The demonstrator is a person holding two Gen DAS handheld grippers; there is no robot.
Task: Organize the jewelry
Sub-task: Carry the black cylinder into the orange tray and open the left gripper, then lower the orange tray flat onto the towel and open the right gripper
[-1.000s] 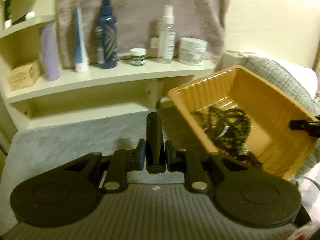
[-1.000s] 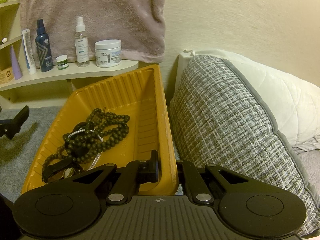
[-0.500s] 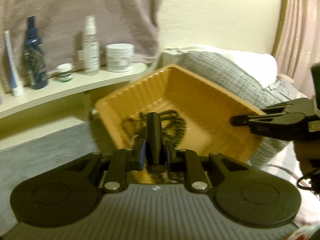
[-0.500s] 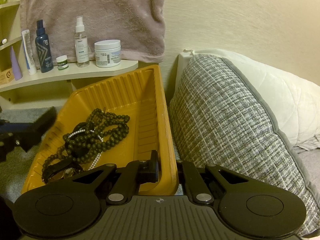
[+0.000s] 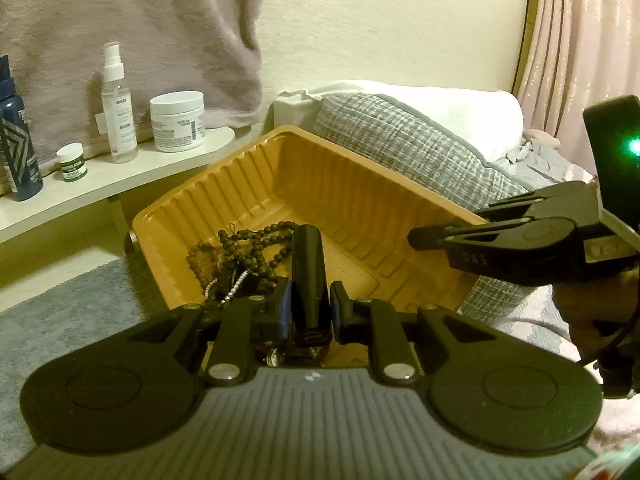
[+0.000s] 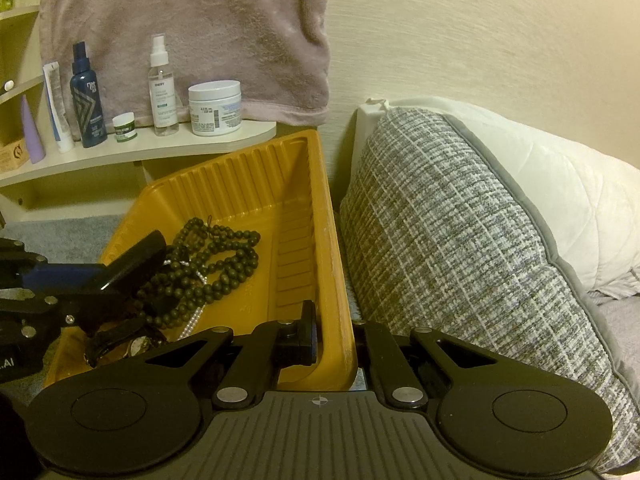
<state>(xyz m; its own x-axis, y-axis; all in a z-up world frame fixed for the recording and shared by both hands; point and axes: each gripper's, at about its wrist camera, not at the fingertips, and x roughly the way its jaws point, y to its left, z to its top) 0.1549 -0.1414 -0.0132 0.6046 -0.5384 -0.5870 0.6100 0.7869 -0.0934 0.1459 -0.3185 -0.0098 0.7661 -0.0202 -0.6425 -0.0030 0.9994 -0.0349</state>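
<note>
Since a second ago the left gripper [image 5: 310, 312] has swung from over the grey mat to above the orange tray [image 6: 320, 184], clenched on a dark tube [image 5: 308, 272]. Dark bead necklaces [image 6: 216, 264] lie heaped in the tray. Right gripper [image 6: 336, 336] clamps the tray's right wall, beside the grey cushion [image 6: 460, 248].

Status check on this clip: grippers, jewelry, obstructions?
Left gripper shut on black tube, over tray. Right gripper clamps tray wall. Bead necklaces tangled inside.
</note>
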